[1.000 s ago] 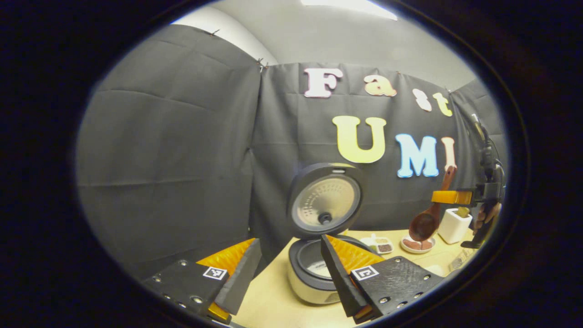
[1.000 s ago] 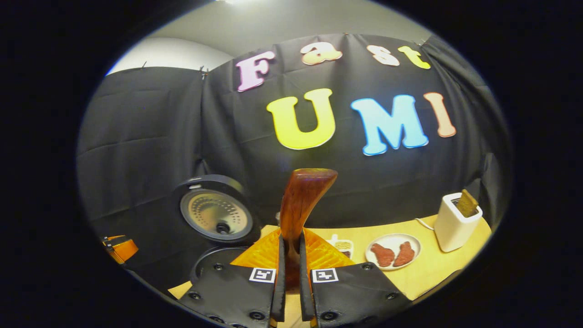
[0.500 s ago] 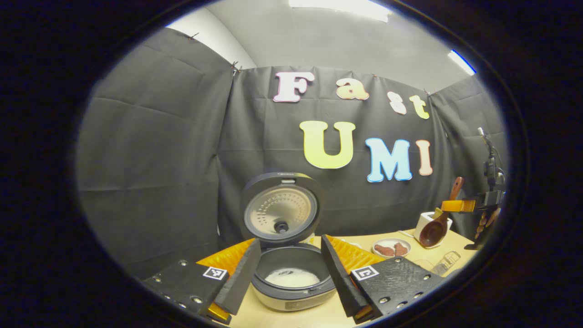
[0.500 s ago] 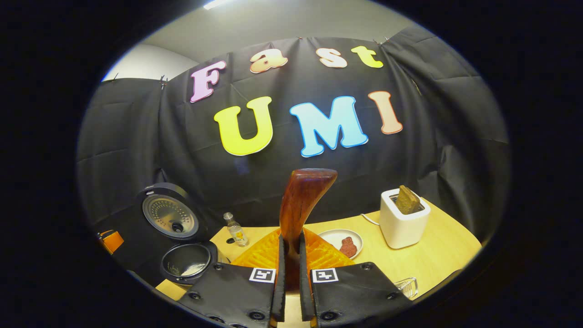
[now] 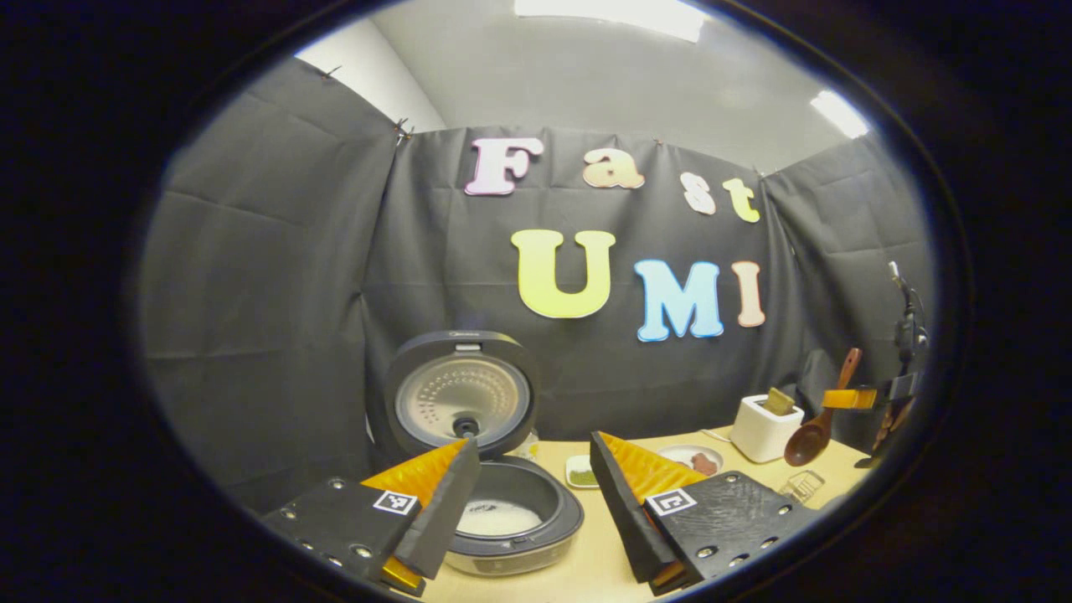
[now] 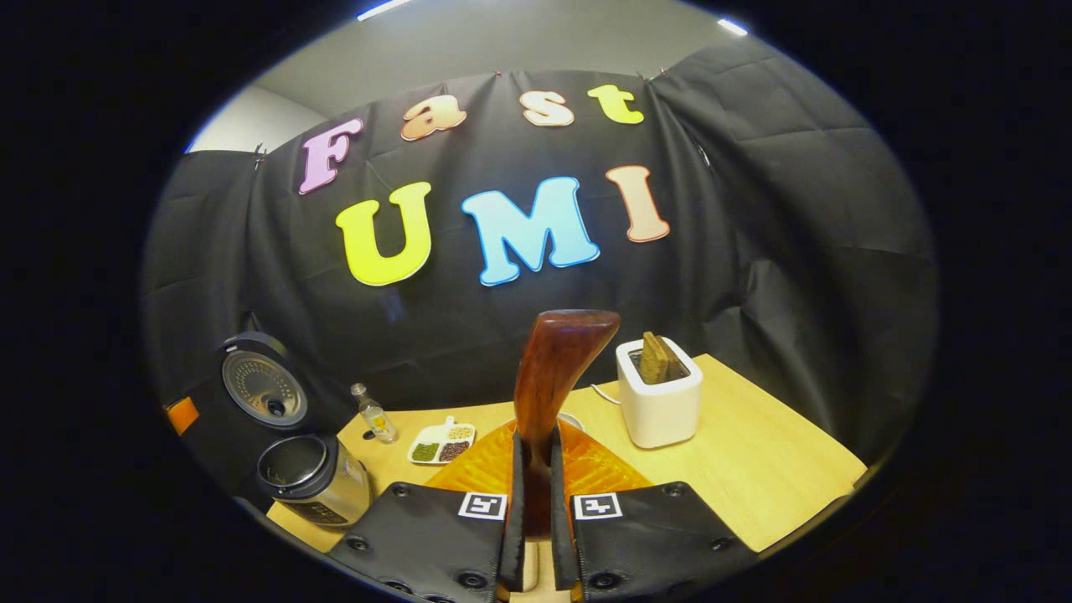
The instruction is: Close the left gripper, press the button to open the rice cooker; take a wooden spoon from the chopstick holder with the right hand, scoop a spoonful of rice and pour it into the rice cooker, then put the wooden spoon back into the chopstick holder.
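Rice cooker (image 5: 494, 502) sat on the wooden table (image 5: 586, 553) at about 6 o'clock in the left gripper view, its lid (image 5: 456, 394) raised upright behind the pot with white rice (image 5: 490, 519) lying in the bottom. The left gripper (image 5: 532, 494) hung just before it, fingers spread wide and holding nothing.

At 3 o'clock in that view the right gripper (image 5: 850, 398) clasped the wooden spoon (image 5: 816, 427) by its handle, bowl hanging low, beside the white toaster (image 5: 764, 427). A wire holder (image 5: 800, 486) lay on the table below it.

In the right gripper view the right gripper (image 6: 536, 502) was clamped on the wooden spoon (image 6: 553, 368), handle rising straight up between both fingers. There the rice cooker (image 6: 314, 477) stood at 8 o'clock, with a small bottle (image 6: 374, 414) and a divided dish of grains (image 6: 441, 442) between it and the toaster (image 6: 659, 389).
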The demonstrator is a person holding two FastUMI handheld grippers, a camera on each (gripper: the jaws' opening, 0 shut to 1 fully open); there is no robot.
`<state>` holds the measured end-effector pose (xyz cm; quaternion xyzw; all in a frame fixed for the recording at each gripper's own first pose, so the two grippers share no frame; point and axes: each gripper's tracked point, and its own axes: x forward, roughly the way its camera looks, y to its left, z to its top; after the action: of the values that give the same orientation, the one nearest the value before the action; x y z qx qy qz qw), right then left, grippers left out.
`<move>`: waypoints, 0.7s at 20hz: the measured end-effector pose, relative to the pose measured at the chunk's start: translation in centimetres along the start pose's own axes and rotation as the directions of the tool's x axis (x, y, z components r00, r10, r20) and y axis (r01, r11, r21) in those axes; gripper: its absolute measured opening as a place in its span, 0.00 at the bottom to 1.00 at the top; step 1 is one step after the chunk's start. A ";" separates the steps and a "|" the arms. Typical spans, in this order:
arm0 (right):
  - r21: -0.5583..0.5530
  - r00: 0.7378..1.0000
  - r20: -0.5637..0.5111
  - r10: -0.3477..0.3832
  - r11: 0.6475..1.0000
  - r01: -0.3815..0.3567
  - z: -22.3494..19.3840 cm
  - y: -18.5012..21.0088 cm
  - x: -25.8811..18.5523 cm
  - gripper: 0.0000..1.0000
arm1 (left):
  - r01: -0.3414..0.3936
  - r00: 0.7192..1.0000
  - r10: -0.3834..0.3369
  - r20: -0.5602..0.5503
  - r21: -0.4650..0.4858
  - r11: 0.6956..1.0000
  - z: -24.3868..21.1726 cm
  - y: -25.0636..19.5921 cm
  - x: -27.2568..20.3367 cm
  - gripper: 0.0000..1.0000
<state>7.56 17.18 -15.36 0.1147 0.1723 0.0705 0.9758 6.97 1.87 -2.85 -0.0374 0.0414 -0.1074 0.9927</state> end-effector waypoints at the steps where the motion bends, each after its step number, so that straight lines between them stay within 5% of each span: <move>1: 0.001 1.000 -0.004 -0.014 1.000 0.014 -0.4 -1.0 -0.2 0.12 | 0.004 1.000 -0.004 0.000 0.003 1.000 0.2 -0.4 -0.2 0.80; 10: 0.034 0.987 -0.095 -0.131 0.990 0.135 -5.7 -8.8 -0.6 0.15 | 0.018 1.000 -0.018 -0.004 0.058 0.998 1.0 -2.6 -1.0 0.80; 14: 0.079 0.978 -0.174 -0.115 0.988 0.131 -9.1 -9.7 -0.1 0.15 | 0.023 1.000 -0.022 -0.011 0.063 0.998 1.0 -3.5 -0.7 0.80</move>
<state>5.25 9.62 -26.08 0.1411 0.2642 0.0116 0.9540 5.65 -1.28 -1.53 -0.0061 0.0428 -0.1200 0.9918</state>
